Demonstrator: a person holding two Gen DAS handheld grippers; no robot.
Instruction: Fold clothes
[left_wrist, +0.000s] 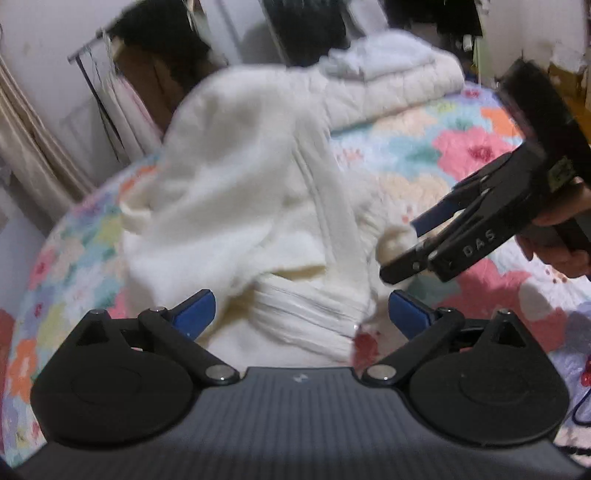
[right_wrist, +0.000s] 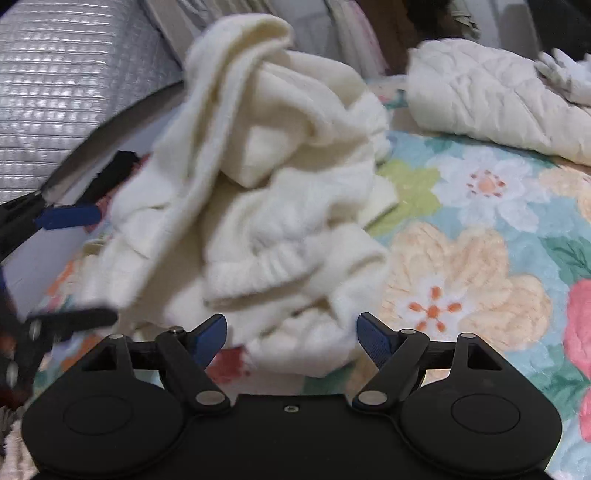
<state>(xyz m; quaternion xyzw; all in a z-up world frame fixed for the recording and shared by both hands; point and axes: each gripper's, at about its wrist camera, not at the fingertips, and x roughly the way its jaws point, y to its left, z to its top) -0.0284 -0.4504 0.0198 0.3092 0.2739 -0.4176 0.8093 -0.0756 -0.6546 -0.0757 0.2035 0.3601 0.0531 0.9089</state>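
In the left wrist view, the left gripper (left_wrist: 299, 310) stands with its blue-padded fingers spread wide and holds nothing. A cream sweater (left_wrist: 236, 192) is heaped on the bed directly ahead of it, and the ribbed hem of the sweater lies in the gap between the two fingers without being pinched. The right gripper (left_wrist: 402, 247) reaches in from the right, held by a hand (left_wrist: 557, 236). Its fingers are parted, and a small lump of the sweater's fabric sits between their tips; whether they press on it cannot be told. The sweater is thick, soft knit with ribbed bands, crumpled into a tall mound. It rests on a quilted bedspread (left_wrist: 461, 147) printed with large pink, peach and blue flowers. A folded white quilt (left_wrist: 388, 77) lies toward the far edge of the bed. Beyond the bed's left edge hang pale clothes on a rack (left_wrist: 92, 62) against a white wall.

In the right wrist view, the right gripper (right_wrist: 291, 336) is open, with the lower folds of the sweater (right_wrist: 266, 184) just in front of and between its fingers. The left gripper (right_wrist: 70, 266) shows at the left edge, fingers apart, beside the sweater. The bedspread (right_wrist: 461, 258) fills the right side, and the white quilt (right_wrist: 487, 96) lies at the far right. A grey textured panel (right_wrist: 55, 81) stands at the upper left.
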